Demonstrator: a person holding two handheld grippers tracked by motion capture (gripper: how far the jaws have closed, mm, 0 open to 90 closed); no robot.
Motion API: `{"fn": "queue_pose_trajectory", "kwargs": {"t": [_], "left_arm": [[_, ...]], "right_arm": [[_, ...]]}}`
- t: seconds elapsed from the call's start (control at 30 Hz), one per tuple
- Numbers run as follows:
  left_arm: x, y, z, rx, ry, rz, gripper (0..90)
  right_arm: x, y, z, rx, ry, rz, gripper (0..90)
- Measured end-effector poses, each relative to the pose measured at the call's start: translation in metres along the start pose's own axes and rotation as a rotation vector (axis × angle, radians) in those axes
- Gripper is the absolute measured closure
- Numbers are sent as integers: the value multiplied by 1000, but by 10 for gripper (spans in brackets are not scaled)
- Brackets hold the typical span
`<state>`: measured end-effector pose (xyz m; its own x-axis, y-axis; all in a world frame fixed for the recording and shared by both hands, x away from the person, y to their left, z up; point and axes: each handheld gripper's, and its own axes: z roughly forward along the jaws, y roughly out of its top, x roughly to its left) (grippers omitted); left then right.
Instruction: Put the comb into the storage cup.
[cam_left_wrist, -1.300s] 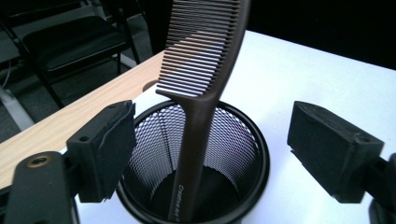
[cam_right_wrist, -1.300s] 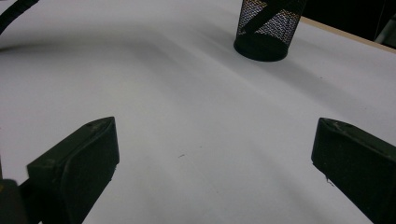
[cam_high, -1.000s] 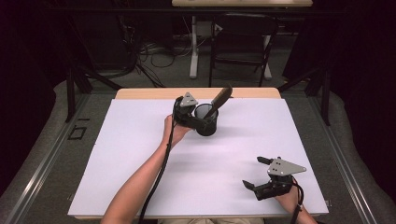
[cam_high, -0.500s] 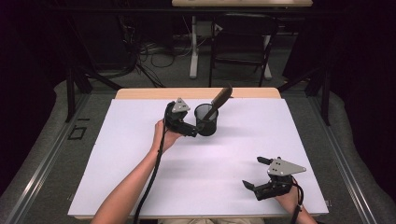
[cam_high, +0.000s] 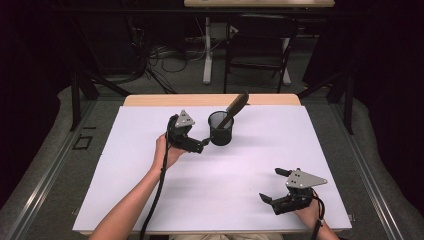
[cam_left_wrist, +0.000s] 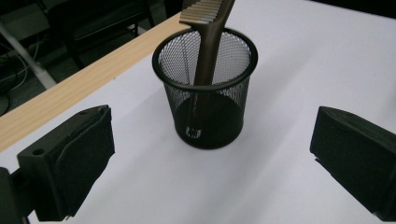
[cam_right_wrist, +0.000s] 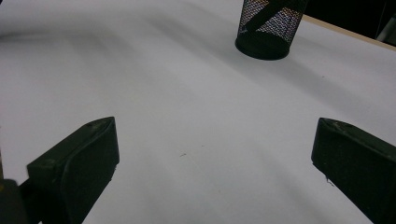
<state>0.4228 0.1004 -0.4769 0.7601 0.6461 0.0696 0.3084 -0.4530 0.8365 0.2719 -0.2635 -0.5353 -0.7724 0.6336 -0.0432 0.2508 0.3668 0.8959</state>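
My left gripper (cam_high: 204, 145) gapes wide, empty, jaws just opened — comb (cam_high: 235, 107) stands in mesh cup (cam_high: 220, 131), frame center. Risk: backing out carelessly clips the cup, tipping it.

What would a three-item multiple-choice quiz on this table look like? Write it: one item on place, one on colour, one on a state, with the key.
1. Where does the comb stand?
A. flat on the white table cover
B. in the mesh cup, leaning over its rim
C. between the right gripper's jaws

2. What colour is the mesh cup?
A. black
B. red
C. white

3. How is the left gripper?
A. shut on the comb
B. shut on the cup's rim
C. open, beside the cup

Key: 1 B, the handle goes down inside the mesh; 2 A, black wire throughout; 3 C, the left gripper view shows its jaws spread with the cup untouched between them.
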Motion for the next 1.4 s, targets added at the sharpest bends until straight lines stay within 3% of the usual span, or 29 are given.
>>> {"fn": "queue_pose_trajectory", "kwargs": {"t": [0.67,1.4], "left_arm": [[-2,-37,-29,41,27,-30,0],[-14,-65,-65,30,52,-44,0]], "right_arm": [[0,0,0,0,0,-2,6],[1,0,0,1,-2,0,5]]}}
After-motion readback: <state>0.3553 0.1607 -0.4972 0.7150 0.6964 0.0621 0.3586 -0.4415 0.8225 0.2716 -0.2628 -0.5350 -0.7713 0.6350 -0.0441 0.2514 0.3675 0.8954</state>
